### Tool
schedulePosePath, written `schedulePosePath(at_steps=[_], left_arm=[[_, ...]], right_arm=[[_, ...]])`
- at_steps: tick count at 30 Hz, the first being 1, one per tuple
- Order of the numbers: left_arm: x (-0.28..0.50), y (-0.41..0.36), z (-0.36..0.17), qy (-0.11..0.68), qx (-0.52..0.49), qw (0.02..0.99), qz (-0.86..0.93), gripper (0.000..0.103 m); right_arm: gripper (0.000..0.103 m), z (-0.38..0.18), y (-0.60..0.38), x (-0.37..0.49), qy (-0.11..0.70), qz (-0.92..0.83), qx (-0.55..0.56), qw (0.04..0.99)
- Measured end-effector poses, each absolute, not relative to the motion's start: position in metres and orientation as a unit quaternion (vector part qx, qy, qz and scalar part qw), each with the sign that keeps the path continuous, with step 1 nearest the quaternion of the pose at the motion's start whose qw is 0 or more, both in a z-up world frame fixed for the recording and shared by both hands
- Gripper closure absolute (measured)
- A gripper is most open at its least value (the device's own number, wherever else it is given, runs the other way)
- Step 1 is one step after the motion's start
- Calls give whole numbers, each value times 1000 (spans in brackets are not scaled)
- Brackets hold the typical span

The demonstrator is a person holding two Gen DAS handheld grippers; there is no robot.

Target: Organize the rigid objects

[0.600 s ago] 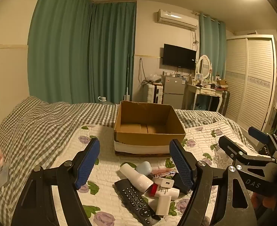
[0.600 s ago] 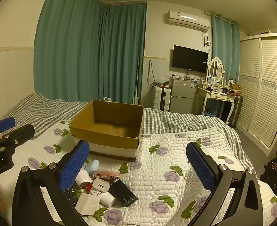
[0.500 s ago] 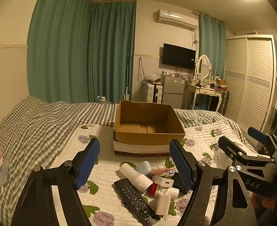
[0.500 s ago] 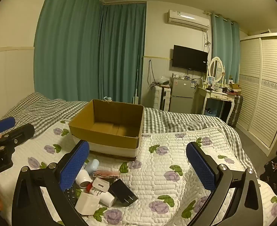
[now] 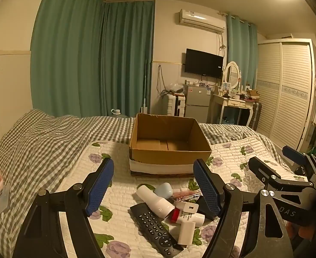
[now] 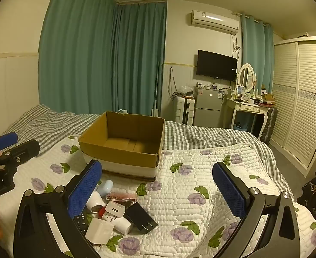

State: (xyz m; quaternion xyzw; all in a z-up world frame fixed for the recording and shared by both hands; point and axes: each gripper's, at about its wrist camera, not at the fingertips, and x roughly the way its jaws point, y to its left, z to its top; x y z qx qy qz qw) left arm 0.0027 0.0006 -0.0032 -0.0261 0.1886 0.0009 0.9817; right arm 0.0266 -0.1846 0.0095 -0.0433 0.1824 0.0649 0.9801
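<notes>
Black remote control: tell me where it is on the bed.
In the left wrist view, the black remote control lies on the floral quilt at the near-left edge of the pile, its far end tucked under the white cylinder, well short of the cardboard box.

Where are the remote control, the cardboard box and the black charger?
remote control [image 5: 155, 229], left wrist view, on its keypad.
cardboard box [image 5: 170, 158], left wrist view, on its near wall.
black charger [image 6: 139, 215], right wrist view, on its top face.

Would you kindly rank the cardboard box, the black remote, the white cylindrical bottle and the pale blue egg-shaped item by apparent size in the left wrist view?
1. cardboard box
2. black remote
3. white cylindrical bottle
4. pale blue egg-shaped item
The remote lies nearest the camera, so its lead over the bottle is unsure.
</notes>
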Motion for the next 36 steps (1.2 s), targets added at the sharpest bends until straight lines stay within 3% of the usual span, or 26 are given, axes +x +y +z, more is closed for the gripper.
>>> schedulePosePath(at_steps=[36], left_arm=[[1,2,-4,190,-26,981,3,24]], right_arm=[[0,7,-180,30,190,67,-43,979]])
